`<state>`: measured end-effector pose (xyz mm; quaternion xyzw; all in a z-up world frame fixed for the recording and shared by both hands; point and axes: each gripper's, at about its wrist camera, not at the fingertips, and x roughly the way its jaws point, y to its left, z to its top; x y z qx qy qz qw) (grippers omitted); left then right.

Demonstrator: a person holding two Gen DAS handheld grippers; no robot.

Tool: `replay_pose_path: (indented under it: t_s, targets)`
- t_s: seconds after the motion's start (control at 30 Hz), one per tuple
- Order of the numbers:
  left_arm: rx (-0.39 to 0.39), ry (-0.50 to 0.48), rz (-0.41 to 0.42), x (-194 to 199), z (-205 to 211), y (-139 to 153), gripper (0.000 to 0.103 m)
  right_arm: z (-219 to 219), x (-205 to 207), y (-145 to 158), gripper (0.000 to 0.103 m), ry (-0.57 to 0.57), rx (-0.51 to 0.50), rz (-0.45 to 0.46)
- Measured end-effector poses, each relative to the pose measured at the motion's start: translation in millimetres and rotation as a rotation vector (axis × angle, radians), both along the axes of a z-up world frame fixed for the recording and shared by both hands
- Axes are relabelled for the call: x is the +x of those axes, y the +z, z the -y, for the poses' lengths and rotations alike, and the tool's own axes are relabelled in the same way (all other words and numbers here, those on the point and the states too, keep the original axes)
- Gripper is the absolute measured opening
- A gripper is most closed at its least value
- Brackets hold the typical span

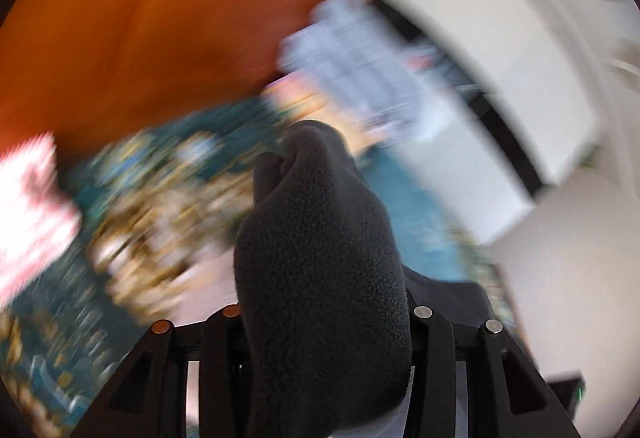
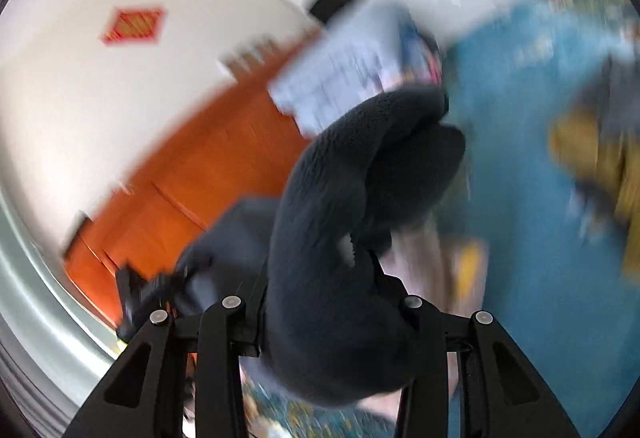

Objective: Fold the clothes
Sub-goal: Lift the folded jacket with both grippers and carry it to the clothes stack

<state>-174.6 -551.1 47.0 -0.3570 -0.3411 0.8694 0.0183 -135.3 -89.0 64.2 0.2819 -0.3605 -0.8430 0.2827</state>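
Above the blurred teal patterned bedspread [image 1: 132, 205], I've got both jaws clamped on dark grey fleece garment [image 1: 320, 258]: left gripper [image 1: 320, 322], right gripper [image 2: 324, 310]. Mid-carry, looks like; needs spreading flat.

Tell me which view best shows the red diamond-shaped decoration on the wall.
The right wrist view: the red diamond decoration sits on the white wall at upper left, fairly sharp despite the motion blur. The left wrist view shows none of it; there, dark fleece garment and an orange surface fill the frame.
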Motion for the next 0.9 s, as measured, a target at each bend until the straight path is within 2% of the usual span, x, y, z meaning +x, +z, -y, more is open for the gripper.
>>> replay_pose_path:
  t_s: [0.07, 0.1, 0.13, 0.2, 0.27, 0.4, 0.47, 0.53, 0.6, 0.7, 0.8, 0.87, 0.9]
  targets:
    - [0.041, 0.061, 0.089, 1, 17, -46, 0.045, 14, -4, -39, 0.041, 0.033, -0.014, 0.071]
    - [0.094, 0.070, 0.083, 5, 24, -63, 0.047, 21, -6, -58, 0.043, 0.049, -0.021, 0.106]
    - [0.135, 0.071, 0.065, 6, 29, -73, 0.048, 28, -8, -78, 0.049, 0.066, -0.028, 0.142]
    - [0.180, 0.072, 0.039, 4, 33, -85, 0.049, 37, -12, -109, 0.056, 0.100, -0.046, 0.199]
    - [0.148, 0.075, 0.046, 0, 29, -84, 0.053, 35, -11, -108, 0.056, 0.122, -0.051, 0.194]
    - [0.097, 0.073, 0.041, 2, 34, -63, 0.069, 19, -2, -96, 0.056, 0.145, -0.014, 0.144]
    - [0.074, 0.130, 0.027, 17, 51, -53, 0.079, 3, 3, -91, 0.064, 0.137, 0.031, 0.118]
    - [0.036, 0.231, 0.004, 35, 67, -38, 0.082, -15, 7, -82, 0.066, 0.095, 0.128, 0.098]
    - [-0.030, 0.256, -0.021, 44, 66, -19, 0.082, -21, 7, -63, 0.066, 0.053, 0.232, 0.072]
    - [-0.156, 0.138, -0.065, 43, 35, 7, 0.083, -8, 6, -24, 0.066, 0.041, 0.344, -0.023]
    - [-0.310, -0.005, -0.113, 46, -15, 18, 0.083, 35, 8, 12, 0.066, 0.109, 0.459, -0.147]
    - [-0.400, -0.052, -0.116, 48, -39, 12, 0.083, 65, 7, 11, 0.066, 0.199, 0.518, -0.154]
    - [-0.439, -0.067, -0.082, 44, -46, 0, 0.083, 77, 7, 2, 0.066, 0.228, 0.546, -0.138]
